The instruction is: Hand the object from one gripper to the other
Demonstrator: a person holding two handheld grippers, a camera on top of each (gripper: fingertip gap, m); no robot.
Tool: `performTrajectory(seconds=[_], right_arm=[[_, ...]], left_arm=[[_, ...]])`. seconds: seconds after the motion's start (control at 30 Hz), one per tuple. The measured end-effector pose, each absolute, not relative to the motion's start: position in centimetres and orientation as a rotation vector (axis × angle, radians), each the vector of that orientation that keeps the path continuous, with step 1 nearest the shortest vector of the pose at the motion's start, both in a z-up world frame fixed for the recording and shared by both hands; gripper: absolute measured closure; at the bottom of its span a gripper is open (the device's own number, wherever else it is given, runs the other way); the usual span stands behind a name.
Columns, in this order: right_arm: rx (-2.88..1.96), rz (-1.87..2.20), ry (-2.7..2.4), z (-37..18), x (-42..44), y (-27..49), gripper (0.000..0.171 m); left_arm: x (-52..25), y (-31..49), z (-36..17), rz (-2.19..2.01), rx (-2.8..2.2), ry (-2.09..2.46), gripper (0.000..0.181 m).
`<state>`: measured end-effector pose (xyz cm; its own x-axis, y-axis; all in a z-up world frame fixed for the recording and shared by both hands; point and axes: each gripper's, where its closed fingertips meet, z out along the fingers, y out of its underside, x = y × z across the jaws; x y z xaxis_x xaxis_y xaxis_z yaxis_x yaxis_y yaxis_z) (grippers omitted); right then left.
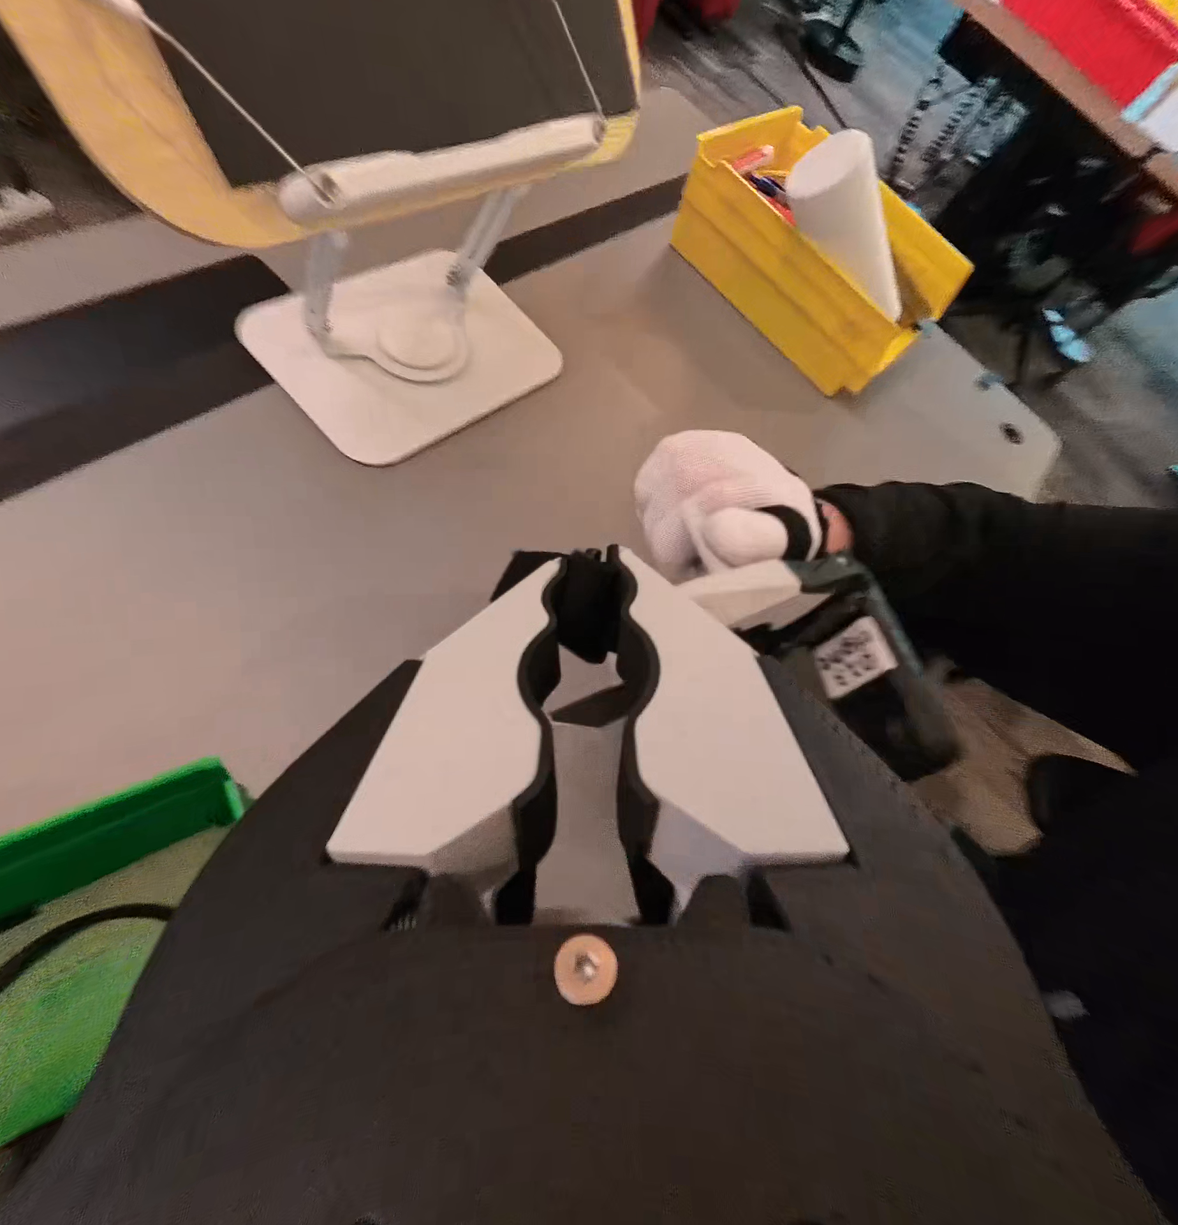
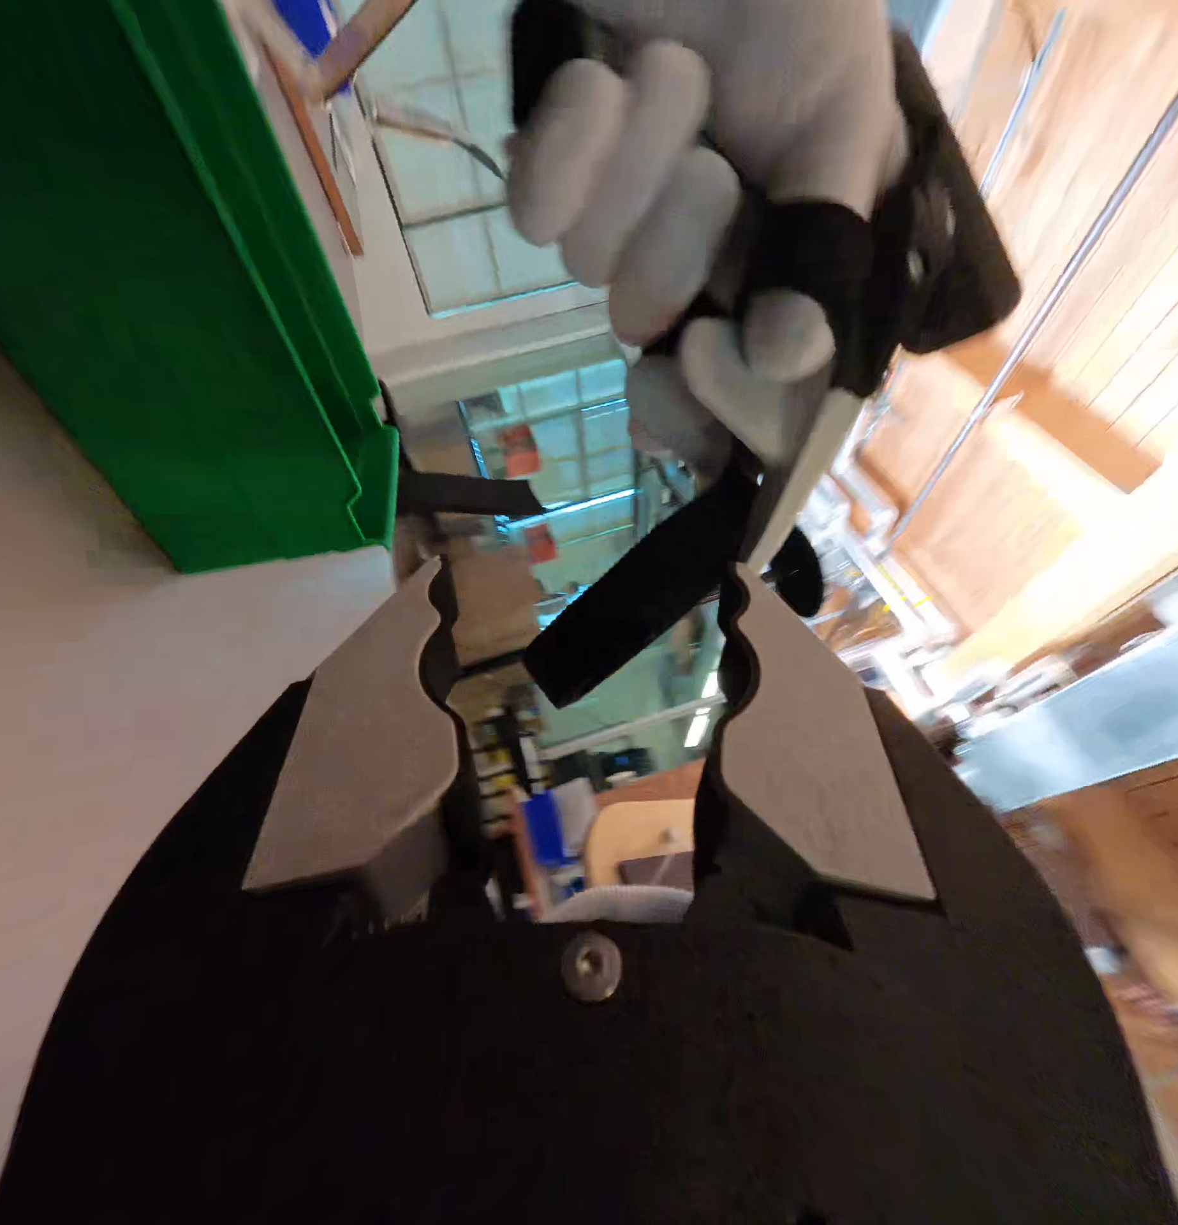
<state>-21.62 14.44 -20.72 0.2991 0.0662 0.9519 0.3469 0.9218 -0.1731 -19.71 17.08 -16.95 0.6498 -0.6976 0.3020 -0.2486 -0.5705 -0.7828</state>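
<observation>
Matt black strap (image 1: pixel 589 613), knitted white cloth glove (image 1: pixel 712 490), glossy yellow plastic bin (image 1: pixel 791 291).

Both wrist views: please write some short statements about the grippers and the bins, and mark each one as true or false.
1. The left gripper is shut on the black strip. True.
2. The right gripper also clamps the strip. False: its jaws stand wide open, and the strip lies between them unclamped.
3. A white cone stands in the yellow bin. True.
4. Both hands are bare. False: the right hand and the left hand wear white gloves.
5. The green bin touches the yellow bin. False: in the left wrist view they are far apart, at opposite sides.
</observation>
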Motion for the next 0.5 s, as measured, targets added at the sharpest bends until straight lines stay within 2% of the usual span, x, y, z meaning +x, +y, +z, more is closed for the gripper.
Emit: performTrajectory(seconds=[0.23, 0.5], right_arm=[[-0.247, -0.435, -1.242, -20.9, -21.9, 14.8, 0.093], [-0.190, -0.521, -1.266, -22.2, -22.7, 14.6, 0.099]], left_arm=[[-19.6, 16.1, -17.2, -1.055, -2.284, 0.812, 0.174], [-20.5, 15.8, -17.7, -1.033, -2.479, 0.797, 0.172]])
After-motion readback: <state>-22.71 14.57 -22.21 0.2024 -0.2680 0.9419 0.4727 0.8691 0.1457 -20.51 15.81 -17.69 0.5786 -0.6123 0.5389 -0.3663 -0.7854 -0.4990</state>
